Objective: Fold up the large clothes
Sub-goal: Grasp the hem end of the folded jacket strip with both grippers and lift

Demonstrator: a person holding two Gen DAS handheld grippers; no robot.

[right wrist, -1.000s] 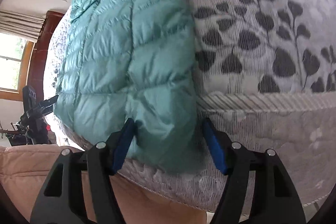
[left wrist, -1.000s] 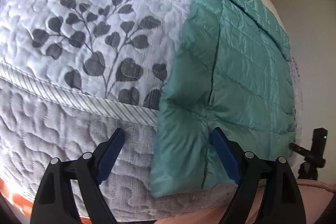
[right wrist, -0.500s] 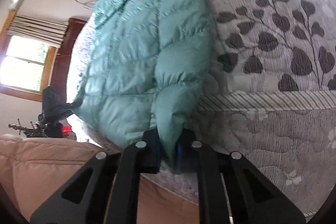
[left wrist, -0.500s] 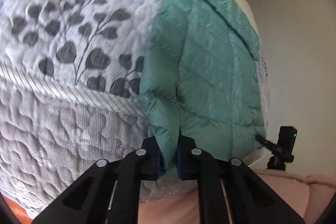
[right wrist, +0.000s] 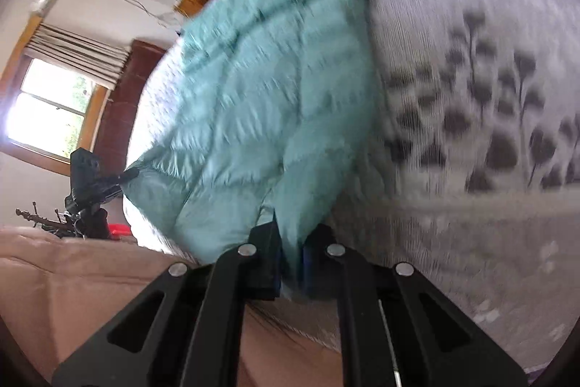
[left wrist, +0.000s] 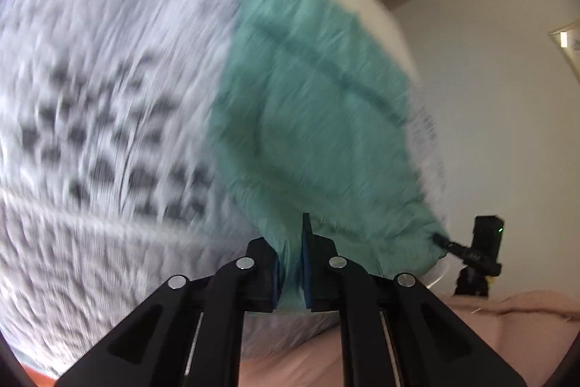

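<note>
**Both grippers pinch the hem of a teal puffer jacket**

The quilted jacket [left wrist: 319,118] lies lengthwise on a leaf-patterned bedspread [left wrist: 101,104], stretching away from the cameras. The left gripper [left wrist: 290,272] and right gripper [right wrist: 290,269] each angle downward, jaws clamped on the jacket's raised near corners. Both views are motion-blurred.

Both wrist views close over jacket [left wrist: 319,118]

Bed [left wrist: 108,97], grey leaf-print quilt; teal puffer jacket [left wrist: 319,118] on it.
</note>
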